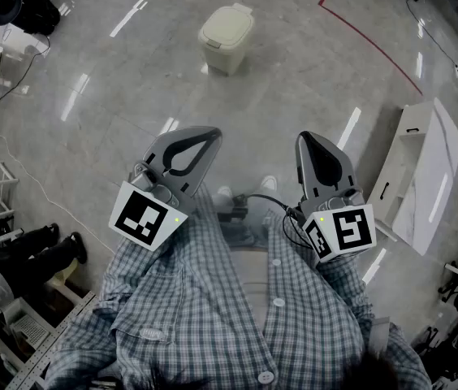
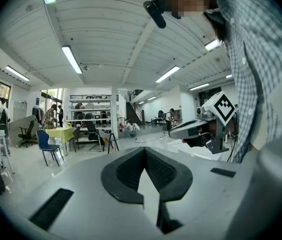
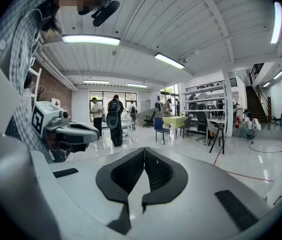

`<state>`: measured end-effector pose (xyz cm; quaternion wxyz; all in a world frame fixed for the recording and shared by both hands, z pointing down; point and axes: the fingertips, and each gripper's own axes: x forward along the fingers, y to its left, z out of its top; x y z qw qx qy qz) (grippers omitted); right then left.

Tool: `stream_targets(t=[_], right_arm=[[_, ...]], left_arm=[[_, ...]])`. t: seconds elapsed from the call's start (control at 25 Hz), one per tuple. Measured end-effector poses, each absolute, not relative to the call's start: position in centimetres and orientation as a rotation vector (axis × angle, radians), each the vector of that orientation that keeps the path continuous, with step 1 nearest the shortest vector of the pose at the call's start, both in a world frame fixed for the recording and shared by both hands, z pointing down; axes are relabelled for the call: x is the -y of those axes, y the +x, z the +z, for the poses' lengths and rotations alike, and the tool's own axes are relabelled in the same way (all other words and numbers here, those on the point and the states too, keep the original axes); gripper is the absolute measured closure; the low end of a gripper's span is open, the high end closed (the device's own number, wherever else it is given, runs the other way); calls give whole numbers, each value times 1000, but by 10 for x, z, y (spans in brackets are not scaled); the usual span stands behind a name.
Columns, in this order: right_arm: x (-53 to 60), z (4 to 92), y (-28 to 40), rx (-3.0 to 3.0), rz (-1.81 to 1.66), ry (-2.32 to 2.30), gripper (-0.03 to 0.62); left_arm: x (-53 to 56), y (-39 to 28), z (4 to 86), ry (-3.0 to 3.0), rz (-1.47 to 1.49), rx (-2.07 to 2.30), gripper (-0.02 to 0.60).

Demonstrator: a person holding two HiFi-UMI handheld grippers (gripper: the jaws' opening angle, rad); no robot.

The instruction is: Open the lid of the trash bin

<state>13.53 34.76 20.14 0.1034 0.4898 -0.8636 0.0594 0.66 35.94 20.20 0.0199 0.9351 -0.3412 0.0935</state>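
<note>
The left gripper (image 1: 206, 139) was closed on nothing, held near the person's body. The trash bin (image 1: 226, 43) stood far ahead on the floor, its lid (image 1: 229, 24) down and untouched. The right gripper (image 1: 310, 142) was likewise closed and empty, so no step of the task looked begun.

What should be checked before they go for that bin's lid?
1. Trash bin in sight: ok, upright on the floor ahead.
2. Lid: ok, down, not yet opened.
3. Left gripper free: ok, jaws together, nothing between.
4. Right gripper free: ok, same.
5. Bin within reach: not ok, both grippers are held close to the person's shirt, well apart from it.
6. How the lid releases: cannot tell.
</note>
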Motion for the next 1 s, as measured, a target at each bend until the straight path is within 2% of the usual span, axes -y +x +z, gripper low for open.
stream_targets(t=[1.0], right_arm=[[-352,195,128,2505,157,1568,574]], left_arm=[[-362,-12,203,2902,240,1039,577]])
